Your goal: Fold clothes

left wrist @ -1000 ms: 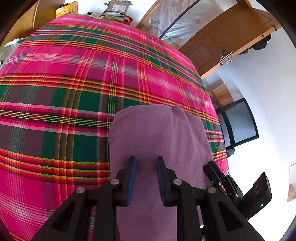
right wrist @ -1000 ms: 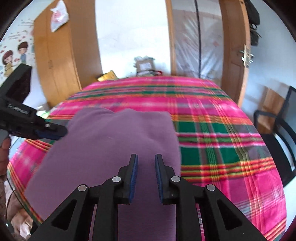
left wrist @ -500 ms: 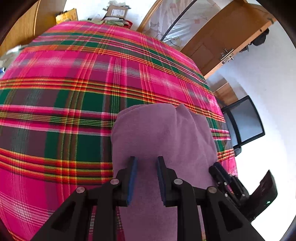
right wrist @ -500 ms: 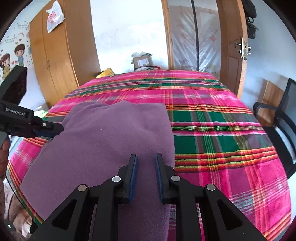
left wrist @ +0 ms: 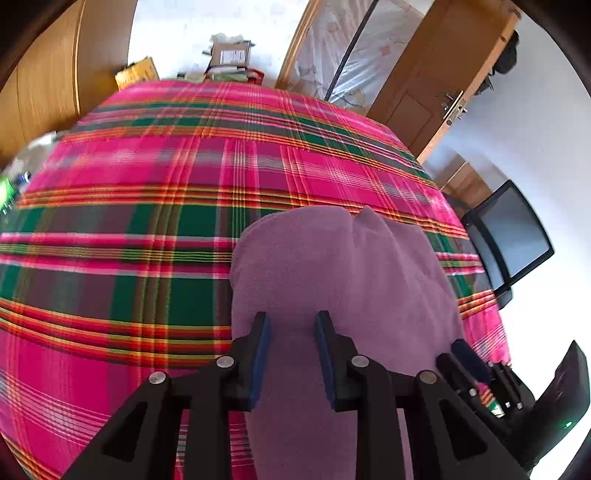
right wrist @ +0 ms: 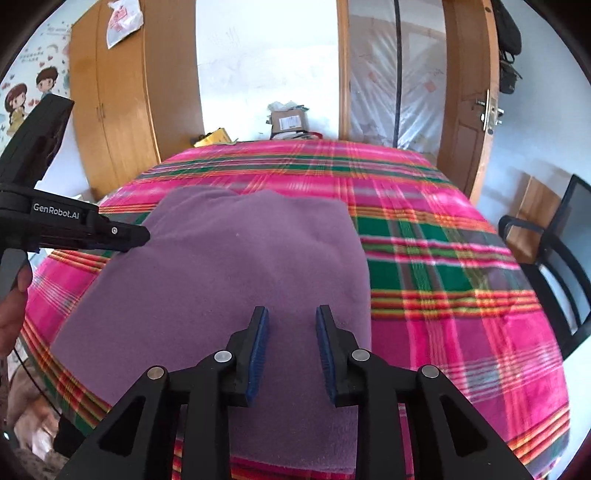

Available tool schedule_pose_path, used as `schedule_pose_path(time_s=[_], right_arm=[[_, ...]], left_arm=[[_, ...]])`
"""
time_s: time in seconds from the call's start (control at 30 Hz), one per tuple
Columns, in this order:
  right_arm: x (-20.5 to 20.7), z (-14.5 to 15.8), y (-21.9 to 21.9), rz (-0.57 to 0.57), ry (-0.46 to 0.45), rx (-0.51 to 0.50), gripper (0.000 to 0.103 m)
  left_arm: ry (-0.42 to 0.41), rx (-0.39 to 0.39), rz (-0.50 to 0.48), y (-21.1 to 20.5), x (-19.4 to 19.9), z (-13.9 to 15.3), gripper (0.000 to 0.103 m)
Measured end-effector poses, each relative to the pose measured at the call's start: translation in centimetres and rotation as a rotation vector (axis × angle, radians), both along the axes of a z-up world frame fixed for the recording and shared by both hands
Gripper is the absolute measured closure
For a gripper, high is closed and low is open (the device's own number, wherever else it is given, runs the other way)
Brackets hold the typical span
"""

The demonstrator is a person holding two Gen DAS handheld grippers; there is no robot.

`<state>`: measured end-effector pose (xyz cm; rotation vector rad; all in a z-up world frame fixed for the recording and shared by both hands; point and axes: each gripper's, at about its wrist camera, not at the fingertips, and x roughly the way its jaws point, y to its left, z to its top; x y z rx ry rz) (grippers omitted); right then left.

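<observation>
Plain mauve fleece garment (right wrist: 236, 280) on pink, green and orange plaid bedspread (right wrist: 436, 258); black grippers with blue pads (right wrist: 258, 347); honey-brown wooden wardrobe (right wrist: 122, 110) and door (right wrist: 465, 92); white wall (right wrist: 266, 55)

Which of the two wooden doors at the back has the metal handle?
The right door, standing ajar beside the plastic sheeting. The wardrobe door on the left has only a plastic bag hanging at its top.

I see one purple fleece garment (right wrist: 236, 295), folded into a thick, rounded-cornered slab lying flat on the pink-and-green plaid bedspread (right wrist: 443, 258). In my right wrist view it fills the 9 o'clock to 6 o'clock part, near the bed's front edge; its far edge shows a small notch at 12 o'clock between two soft humps.
</observation>
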<state>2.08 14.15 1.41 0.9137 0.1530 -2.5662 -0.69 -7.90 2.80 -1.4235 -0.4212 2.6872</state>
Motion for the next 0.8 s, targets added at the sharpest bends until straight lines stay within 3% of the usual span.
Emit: schedule_pose_path(time_s=[0.43, 0.8], right_arm=[[0.9, -0.5, 0.2, -0.029, 0.018, -0.009, 0.075], [1.7, -0.5, -0.4, -0.045, 0.036, 0.015, 0.074]], left_arm=[[0.069, -0.089, 0.007, 1.3, 0.9, -0.1, 0.074], [0.087, -0.09, 0.003, 1.3, 1.2, -0.2, 0.073]])
